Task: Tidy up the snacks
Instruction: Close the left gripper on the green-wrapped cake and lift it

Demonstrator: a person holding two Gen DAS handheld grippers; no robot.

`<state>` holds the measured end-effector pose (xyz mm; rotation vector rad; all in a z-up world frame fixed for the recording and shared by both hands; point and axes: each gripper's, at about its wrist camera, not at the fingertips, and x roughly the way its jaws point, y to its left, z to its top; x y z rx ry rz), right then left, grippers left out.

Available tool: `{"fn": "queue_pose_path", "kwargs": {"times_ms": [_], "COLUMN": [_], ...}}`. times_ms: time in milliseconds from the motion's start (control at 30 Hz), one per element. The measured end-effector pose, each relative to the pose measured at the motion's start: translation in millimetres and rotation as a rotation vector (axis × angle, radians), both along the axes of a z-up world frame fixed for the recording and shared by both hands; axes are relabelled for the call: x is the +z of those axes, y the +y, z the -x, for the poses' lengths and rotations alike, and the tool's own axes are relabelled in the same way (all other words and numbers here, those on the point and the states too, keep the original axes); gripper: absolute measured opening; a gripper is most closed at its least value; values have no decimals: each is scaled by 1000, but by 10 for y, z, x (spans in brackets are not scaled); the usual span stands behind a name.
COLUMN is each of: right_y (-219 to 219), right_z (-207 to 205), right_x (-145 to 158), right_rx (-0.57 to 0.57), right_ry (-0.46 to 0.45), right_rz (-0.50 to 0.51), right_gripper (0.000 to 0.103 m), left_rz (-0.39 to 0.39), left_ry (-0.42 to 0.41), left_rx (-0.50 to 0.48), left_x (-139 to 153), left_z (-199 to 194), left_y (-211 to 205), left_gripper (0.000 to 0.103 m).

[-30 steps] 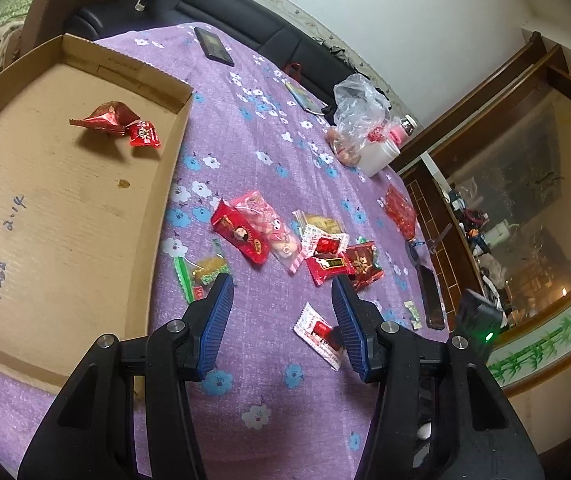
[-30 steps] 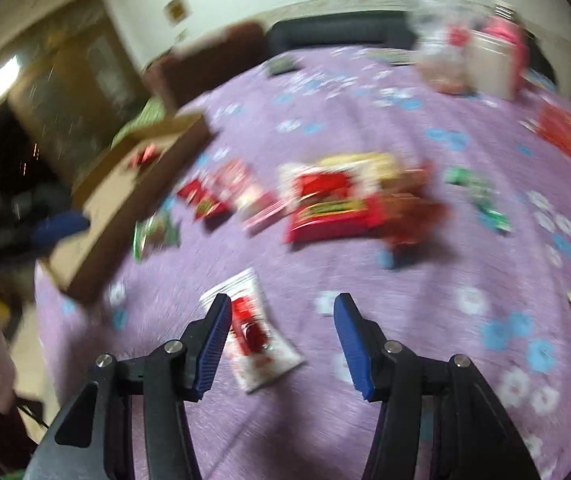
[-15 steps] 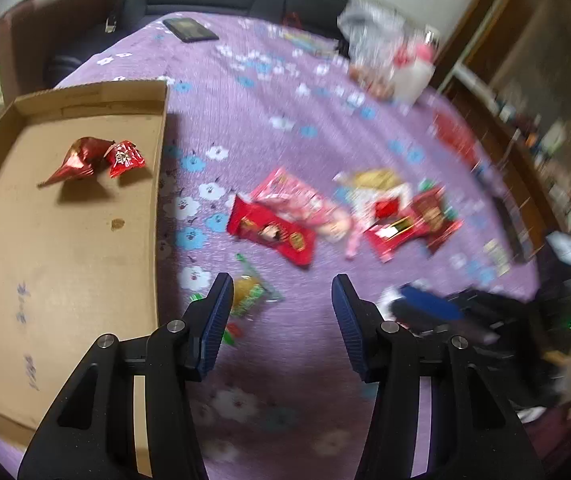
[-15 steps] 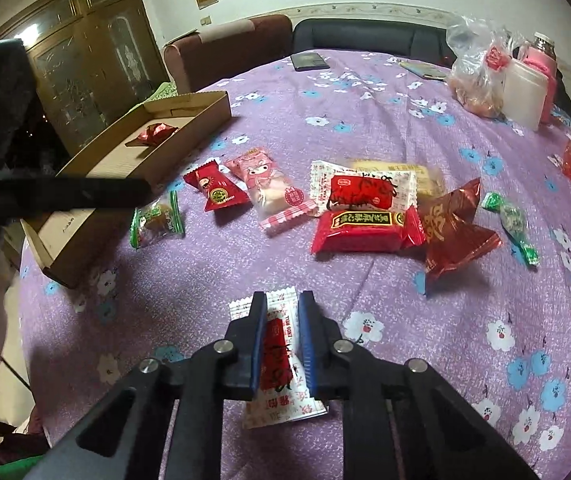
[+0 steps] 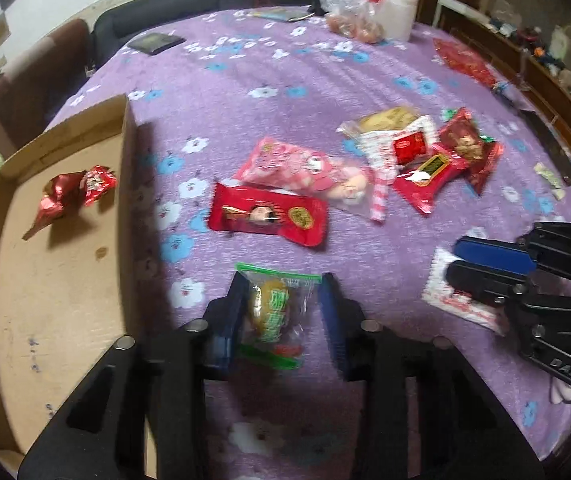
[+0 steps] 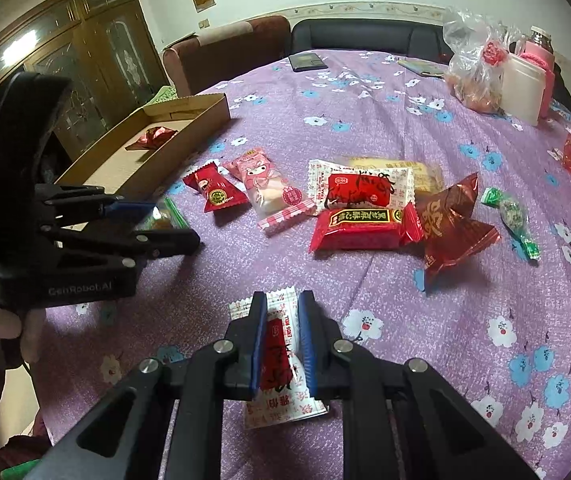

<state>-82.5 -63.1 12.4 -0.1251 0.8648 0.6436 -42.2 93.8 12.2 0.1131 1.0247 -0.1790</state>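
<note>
My left gripper (image 5: pixel 281 316) has swung away from the cluster of red packets it faced a second ago and now sits over the green-trimmed snack (image 5: pixel 275 314), which lies on the purple cloth (image 5: pixel 285 80) between the two blue pads; the jaws are closing around it, narrower than half a second back, and I can't yet see the pads pressing on the wrapper. The snack is close beside the wall of the cardboard box (image 5: pixel 129 184), where two red foil sweets (image 5: pixel 73 196) still sit at the far end, unmoved. My right gripper (image 6: pixel 283 344) stood wide over the white-and-red sachet (image 6: pixel 281 354) a second ago; now its jaws are clamped on that sachet, as they already were half a second back, and the sachet still lies flat on the cloth at the near edge of the table. From the left view I see that right gripper (image 5: pixel 485 268) pinching the sachet (image 5: pixel 457 300) off to the right. The loose pile in the middle has not shifted: the red packet (image 5: pixel 269 216), the pink bag (image 5: pixel 305 168) and the white-and-red pack (image 5: pixel 401 144) lie where they did.
</note>
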Motion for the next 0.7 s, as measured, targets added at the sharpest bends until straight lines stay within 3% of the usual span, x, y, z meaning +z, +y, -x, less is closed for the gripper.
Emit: {"fn": "queue_pose_path", "kwargs": {"times_ms": [33,100,333,433,500,633,700], "right_y": [3,11,-78,-73,-8,103,171], "right_z": [12,36,25,30,60,156,230], "right_x": [3,14,66,68,39,17,10], "right_rx": [-1,-2,-3,21,37,87,94], "right_ry": [-5,-13,-4,17,15,8,-22], "right_rz": [6,12,-64,-86,-39,27,98], "right_gripper": [19,7,6,19,47,48,36], "left_rz": [-5,9,149,208,247,286,296], "left_ry": [-8,-18,-34,-36,-39,-52,-60], "left_rx": [4,8,42,58,64,79,81], "left_x": [0,8,135,178,209,268,296], "left_z": [16,56,222,297,353,471,520], "left_y": [-4,7,103,162,202,294,343], "left_gripper": [34,34,34,34,34,34,34]}}
